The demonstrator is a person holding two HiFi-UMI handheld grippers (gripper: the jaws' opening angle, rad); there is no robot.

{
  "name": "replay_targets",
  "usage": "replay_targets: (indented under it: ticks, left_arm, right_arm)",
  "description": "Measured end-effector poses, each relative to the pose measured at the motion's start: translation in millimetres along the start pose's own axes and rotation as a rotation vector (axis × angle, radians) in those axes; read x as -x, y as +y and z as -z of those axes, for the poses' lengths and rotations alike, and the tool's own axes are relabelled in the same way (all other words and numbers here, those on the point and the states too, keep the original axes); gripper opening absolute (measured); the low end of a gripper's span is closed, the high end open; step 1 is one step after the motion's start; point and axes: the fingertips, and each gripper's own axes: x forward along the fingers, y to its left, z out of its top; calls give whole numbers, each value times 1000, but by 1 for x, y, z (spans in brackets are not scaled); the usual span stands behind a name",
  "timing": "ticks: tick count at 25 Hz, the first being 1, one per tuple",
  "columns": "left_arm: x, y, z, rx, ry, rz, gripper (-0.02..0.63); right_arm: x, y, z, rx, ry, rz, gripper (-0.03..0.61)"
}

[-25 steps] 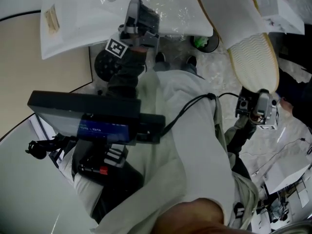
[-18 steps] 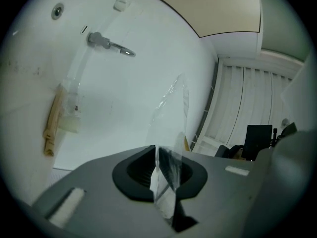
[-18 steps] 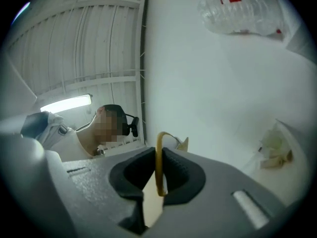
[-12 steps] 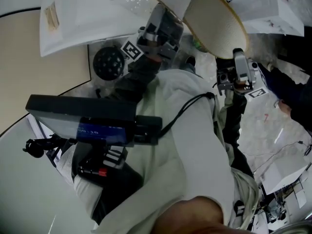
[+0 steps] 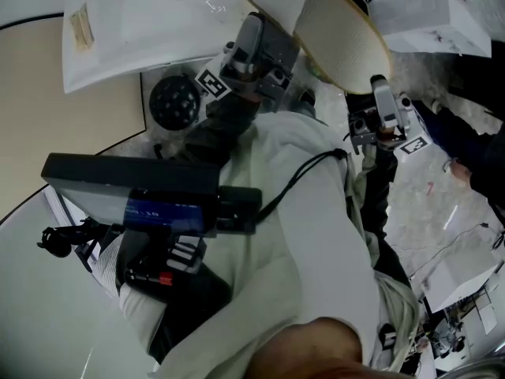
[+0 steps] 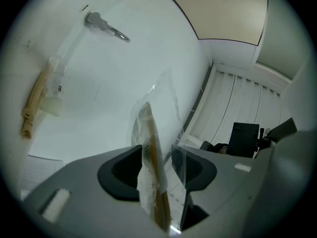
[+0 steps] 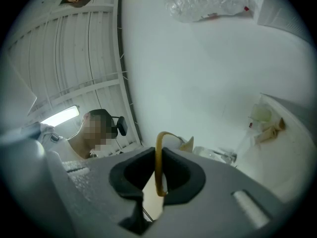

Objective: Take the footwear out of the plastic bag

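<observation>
White tabletop fills the background. At left, the left gripper has its jaws opening, with the slipper edge and plastic bag film between them (pads not pressing). Further right, the right gripper pinches the slipper's tan rim tight.

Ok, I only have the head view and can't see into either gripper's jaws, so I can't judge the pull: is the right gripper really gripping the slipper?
Observer: Yes. In the right gripper view, the right gripper is shut on the slipper's thin tan rim.
Operator: And the left one?
Observer: The left gripper is opening. The slipper's white edge stands between its jaws, with a gap showing at the right-hand pad.
Operator: Is the bag clear of the slipper there?
Observer: No. Clear film of the plastic bag runs beside the slipper, between those same jaws.
</observation>
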Motion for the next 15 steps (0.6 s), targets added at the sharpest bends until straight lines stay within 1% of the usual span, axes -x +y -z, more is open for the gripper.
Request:
replay_targets:
  ticks: [4, 8, 9, 10, 14, 15]
  left_arm:
    - [-7, -2, 9, -1, 38, 10, 210]
    - [-7, 0, 8, -11, 38, 1, 213]
    - [-6, 1, 7, -16, 39, -5, 197]
    - [-5, 2, 6, -20, 38, -11, 166]
    - [2, 6, 0, -40, 21, -46, 121]
    - [2, 7, -2, -44, 15, -51, 120]
  right_arm:
    - [2, -3, 19, -1, 82, 9, 40]
    - [4, -11, 32, -4, 137, 39, 40]
    - [5, -12, 36, -1, 154, 48, 40]
    - [6, -14, 38, 11, 169, 60, 40]
    - [6, -16, 40, 105, 189, 94, 46]
    - [5, -14, 41, 126, 194, 97, 60]
